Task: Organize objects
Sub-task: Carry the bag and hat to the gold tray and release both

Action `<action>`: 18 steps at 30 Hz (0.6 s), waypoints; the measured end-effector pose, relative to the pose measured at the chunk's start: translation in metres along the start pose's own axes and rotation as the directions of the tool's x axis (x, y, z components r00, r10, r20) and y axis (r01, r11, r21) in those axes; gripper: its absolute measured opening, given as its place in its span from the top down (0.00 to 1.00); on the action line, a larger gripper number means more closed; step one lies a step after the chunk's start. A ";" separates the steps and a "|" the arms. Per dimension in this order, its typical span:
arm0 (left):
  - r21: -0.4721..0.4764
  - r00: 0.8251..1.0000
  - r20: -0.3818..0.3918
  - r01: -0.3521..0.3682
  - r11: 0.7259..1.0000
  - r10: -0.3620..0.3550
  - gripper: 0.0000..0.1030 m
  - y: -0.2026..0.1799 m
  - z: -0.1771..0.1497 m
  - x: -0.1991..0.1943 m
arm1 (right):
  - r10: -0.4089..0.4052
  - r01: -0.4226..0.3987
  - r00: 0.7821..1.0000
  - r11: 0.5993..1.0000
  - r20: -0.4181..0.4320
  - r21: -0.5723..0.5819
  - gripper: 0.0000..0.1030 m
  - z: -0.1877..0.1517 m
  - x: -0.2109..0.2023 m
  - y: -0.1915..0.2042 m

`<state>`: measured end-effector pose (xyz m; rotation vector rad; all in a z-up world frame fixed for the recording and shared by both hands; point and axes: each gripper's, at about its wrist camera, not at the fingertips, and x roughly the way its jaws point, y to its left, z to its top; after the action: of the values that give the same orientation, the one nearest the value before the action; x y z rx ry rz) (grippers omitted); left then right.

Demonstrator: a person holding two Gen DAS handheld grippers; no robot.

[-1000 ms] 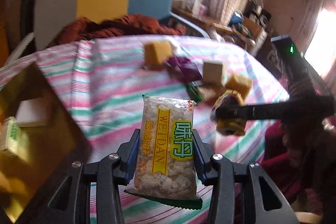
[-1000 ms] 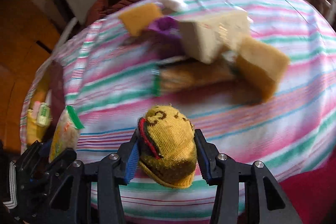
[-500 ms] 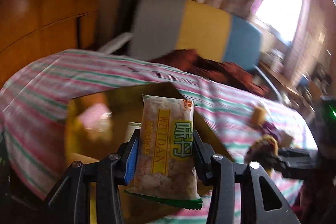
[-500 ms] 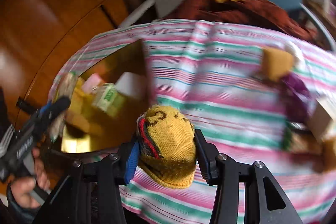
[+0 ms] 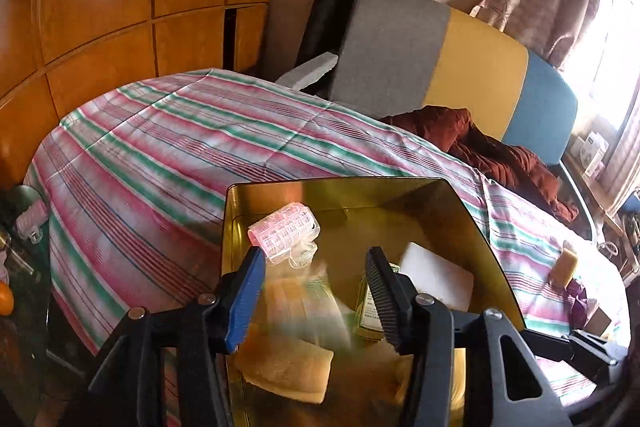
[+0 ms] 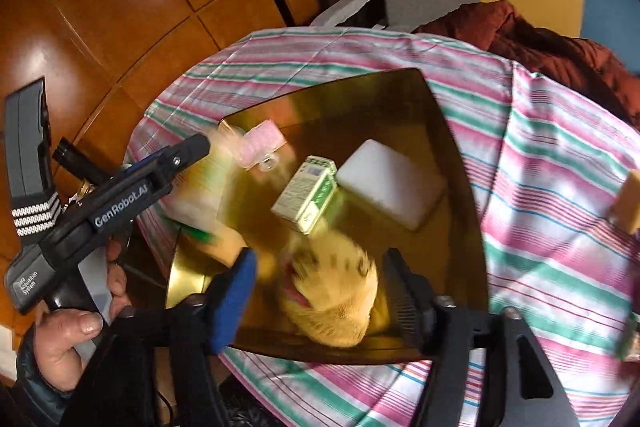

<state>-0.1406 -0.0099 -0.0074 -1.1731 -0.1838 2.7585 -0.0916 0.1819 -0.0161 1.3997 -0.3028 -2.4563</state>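
Inside the gold tray (image 6: 452, 131), the blurred snack packet (image 5: 308, 303) sits between my left gripper's (image 5: 316, 291) spread fingers, and the yellow knit toy (image 6: 332, 299) between my right gripper's (image 6: 320, 291) spread fingers, on the striped tablecloth (image 6: 560, 187).

Tray (image 6: 452, 131) on striped cloth (image 6: 560, 227), toward its left end. In tray: foam block (image 6: 390, 183) right of centre, small carton (image 6: 308, 193) just left of it, hair roller (image 5: 285, 231) in far-left corner. Snack packet (image 5: 308, 301) blurred at tray's left side, knitted sock (image 6: 340, 297) blurred at near edge. Sponge (image 5: 565, 267) on cloth, well right of tray. Chair (image 5: 460, 75) behind table.
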 end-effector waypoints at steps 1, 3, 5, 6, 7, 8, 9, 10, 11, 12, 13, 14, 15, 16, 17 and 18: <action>-0.002 1.000 0.004 0.001 1.000 -0.001 0.48 0.001 0.000 -0.002 | 0.003 -0.003 1.000 1.000 0.008 0.003 0.13 -0.001 -0.001 0.002; 0.006 1.000 0.020 -0.003 1.000 0.003 0.48 0.000 -0.003 -0.011 | -0.003 0.003 1.000 1.000 0.011 -0.005 0.13 -0.004 0.000 0.005; 0.014 0.999 0.033 -0.012 1.000 0.012 0.48 -0.002 -0.006 -0.020 | -0.012 0.012 1.000 1.000 0.009 -0.008 0.12 -0.008 0.000 0.006; 0.012 0.999 0.038 -0.011 1.000 0.010 0.48 -0.002 -0.008 -0.023 | -0.021 0.021 1.000 1.000 0.014 -0.011 0.09 -0.010 -0.002 0.007; 0.009 0.999 0.042 -0.008 1.000 0.008 0.48 -0.002 -0.010 -0.027 | -0.037 0.038 0.999 0.999 0.026 -0.015 0.07 -0.013 -0.004 0.008; 0.006 0.999 0.045 -0.006 1.000 0.005 0.48 -0.003 -0.013 -0.031 | -0.052 0.053 0.998 0.998 0.037 -0.017 0.04 -0.015 -0.006 0.008; 0.004 0.999 0.048 -0.001 1.000 0.000 0.48 -0.004 -0.016 -0.034 | -0.072 0.073 0.996 0.997 0.051 -0.021 0.02 -0.017 -0.009 0.009; 0.005 0.999 0.048 0.002 1.000 -0.002 0.48 -0.005 -0.019 -0.037 | -0.096 0.098 0.993 0.995 0.068 -0.026 0.01 -0.021 -0.012 0.010; 0.011 0.999 0.046 -0.001 1.000 0.001 0.48 -0.007 -0.022 -0.039 | -0.116 0.119 0.990 0.992 0.081 -0.031 0.00 -0.023 -0.014 0.010; 0.022 0.999 0.047 -0.006 1.000 0.005 0.48 -0.009 -0.026 -0.042 | -0.140 0.144 0.985 0.989 0.097 -0.038 0.00 -0.026 -0.016 0.011; 0.030 0.999 0.050 -0.008 1.000 0.007 0.48 -0.011 -0.028 -0.044 | -0.158 0.163 0.981 0.986 0.110 -0.043 0.00 -0.029 -0.018 0.012; 0.040 0.998 0.054 -0.013 0.999 0.011 0.48 -0.013 -0.032 -0.047 | -0.176 0.183 0.977 0.982 0.124 -0.048 0.00 -0.031 -0.020 0.012; 0.046 0.998 0.061 -0.018 0.999 0.016 0.48 -0.014 -0.035 -0.050 | -0.201 0.210 0.969 0.976 0.142 -0.056 0.00 -0.034 -0.021 0.013; 0.050 0.997 0.069 -0.025 0.998 0.021 0.48 -0.015 -0.038 -0.053 | -0.227 0.240 0.961 0.969 0.160 -0.066 0.00 -0.037 -0.022 0.014; 0.051 0.996 0.081 -0.033 0.998 0.029 0.48 -0.015 -0.041 -0.057 | -0.243 0.258 0.955 0.963 0.171 -0.073 0.00 -0.039 -0.024 0.014; 0.057 0.995 0.090 -0.038 0.998 0.033 0.48 -0.016 -0.044 -0.060 | -0.257 0.275 0.949 0.958 0.185 -0.079 0.00 -0.041 -0.026 0.015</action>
<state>-0.0662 -0.0017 0.0071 -1.0501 -0.0922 2.8285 -0.0414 0.1760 -0.0116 1.2579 -0.0197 -2.7748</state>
